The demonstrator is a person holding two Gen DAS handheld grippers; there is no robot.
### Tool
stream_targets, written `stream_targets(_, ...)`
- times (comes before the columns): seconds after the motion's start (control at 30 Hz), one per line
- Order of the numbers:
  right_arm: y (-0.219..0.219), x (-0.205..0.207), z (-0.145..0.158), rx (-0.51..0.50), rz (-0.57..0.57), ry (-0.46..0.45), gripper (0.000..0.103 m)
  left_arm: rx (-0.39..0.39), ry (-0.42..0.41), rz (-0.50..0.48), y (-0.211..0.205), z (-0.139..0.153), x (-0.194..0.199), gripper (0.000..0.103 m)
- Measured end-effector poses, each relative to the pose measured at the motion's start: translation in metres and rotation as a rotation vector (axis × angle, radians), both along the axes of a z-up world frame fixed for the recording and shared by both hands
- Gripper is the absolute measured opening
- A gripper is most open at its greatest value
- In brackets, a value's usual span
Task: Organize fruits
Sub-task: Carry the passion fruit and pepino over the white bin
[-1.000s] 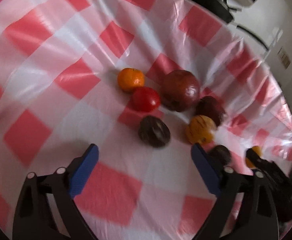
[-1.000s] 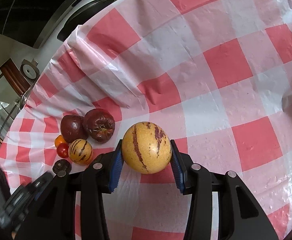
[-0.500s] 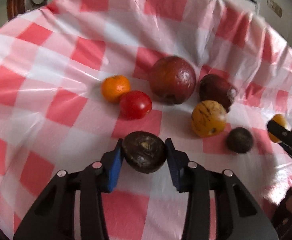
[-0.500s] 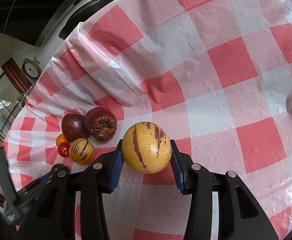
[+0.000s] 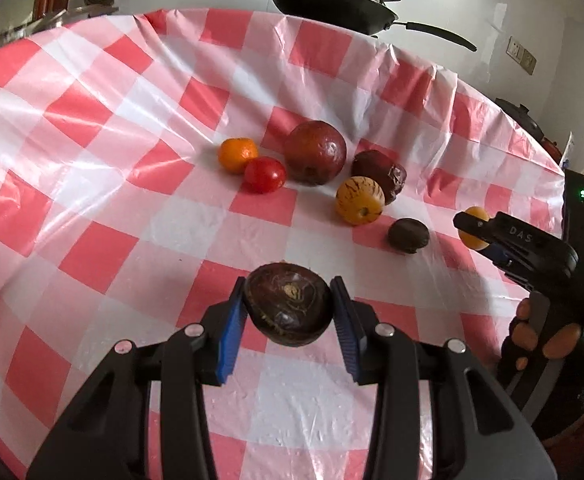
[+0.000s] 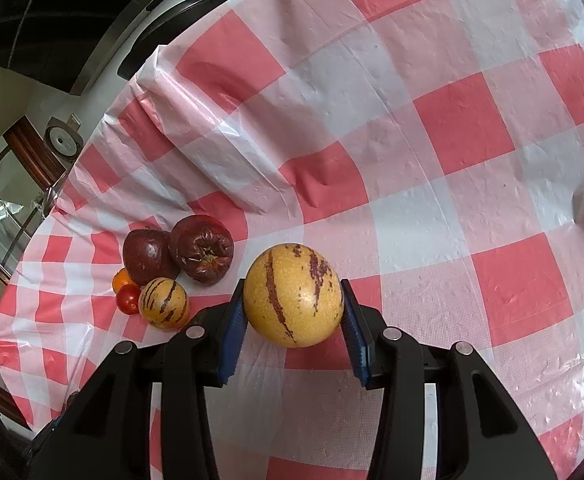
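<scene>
My left gripper (image 5: pixel 288 312) is shut on a dark brown passion fruit (image 5: pixel 288 306) and holds it above the checked cloth. My right gripper (image 6: pixel 292 312) is shut on a yellow striped melon (image 6: pixel 292 296); it also shows at the right of the left wrist view (image 5: pixel 474 228). On the cloth lie an orange (image 5: pixel 237 155), a red tomato (image 5: pixel 265 174), a large dark red apple (image 5: pixel 315 152), a wrinkled dark apple (image 5: pixel 378 172), a second striped yellow melon (image 5: pixel 359 201) and a small dark passion fruit (image 5: pixel 408 235). The same group shows at the left in the right wrist view (image 6: pixel 172 268).
A red and white checked plastic cloth (image 5: pixel 132 128) covers the table, wrinkled near its far edge. A black pan (image 5: pixel 332 0) hangs behind the table. The table's edge (image 6: pixel 20 392) drops off at the left in the right wrist view.
My left gripper closed on the dark passion fruit, then lifted it and drew back from the fruit group. My right gripper kept hold of the striped melon, barely moving.
</scene>
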State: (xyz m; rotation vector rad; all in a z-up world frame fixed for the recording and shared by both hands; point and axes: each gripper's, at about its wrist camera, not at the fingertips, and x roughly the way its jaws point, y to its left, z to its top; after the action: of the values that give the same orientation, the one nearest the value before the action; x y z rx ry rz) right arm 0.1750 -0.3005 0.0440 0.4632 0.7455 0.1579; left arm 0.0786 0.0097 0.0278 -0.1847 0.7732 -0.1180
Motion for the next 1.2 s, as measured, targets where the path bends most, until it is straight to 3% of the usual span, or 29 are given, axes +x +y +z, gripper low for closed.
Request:
stream_targets(0.6,-0.013,-0.014,0.005,0.04,-0.069,-0.052,0.044,0.01,-0.006,0.076,0.019,-0.002,0.006,0.042)
stream_targets(0.73,-0.002,-0.056,0.011,0.001,-0.084,-0.081,0.044,-0.003,-0.032,0.103,0.029,0.005,-0.014,0.042)
stream_targets(0.83,0.021,-0.096,0.015,-0.036,-0.028,-0.078,0.044,0.003,-0.071,0.118,0.036,0.013,-0.041,0.042)
stream_targets(1.03,0.064,-0.166,0.025,0.005,0.096,-0.075,0.044,-0.004,-0.134,0.145,0.051,0.025,-0.105,0.042)
stream_targets(1.2,0.104,-0.21,0.027,-0.045,0.192,-0.046,0.044,0.056,-0.15,0.129,0.059,0.035,-0.153,0.042)
